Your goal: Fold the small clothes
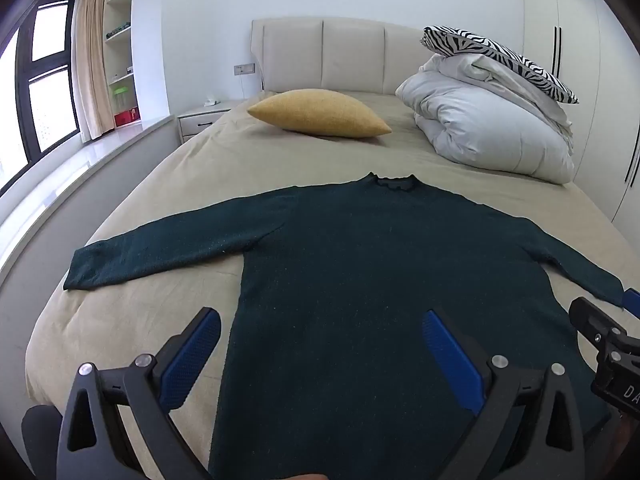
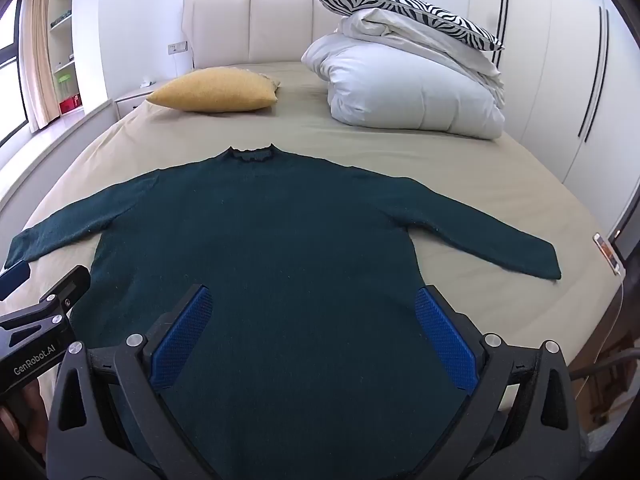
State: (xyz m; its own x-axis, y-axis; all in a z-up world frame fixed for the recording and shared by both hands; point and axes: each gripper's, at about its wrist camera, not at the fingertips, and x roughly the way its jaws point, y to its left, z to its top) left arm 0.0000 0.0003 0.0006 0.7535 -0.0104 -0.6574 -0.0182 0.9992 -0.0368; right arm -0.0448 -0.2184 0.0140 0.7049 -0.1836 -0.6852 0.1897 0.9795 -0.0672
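Note:
A dark green long-sleeved sweater [image 1: 360,264] lies flat on the beige bed [image 1: 200,152], collar away from me, both sleeves spread out; it also shows in the right wrist view [image 2: 260,240]. My left gripper [image 1: 320,356] is open and empty, above the sweater's lower left part. My right gripper [image 2: 312,332] is open and empty, above the lower right part. The right gripper's body shows at the right edge of the left wrist view [image 1: 608,344]; the left gripper's body shows at the left edge of the right wrist view [image 2: 36,320]. The hem is hidden below both views.
A yellow cushion [image 1: 320,114] lies at the head of the bed. A folded white duvet [image 1: 488,132] with a zebra-print pillow [image 1: 500,54] sits at the far right. A phone [image 2: 608,256] lies at the bed's right edge. A nightstand [image 1: 200,118] and window sill are left.

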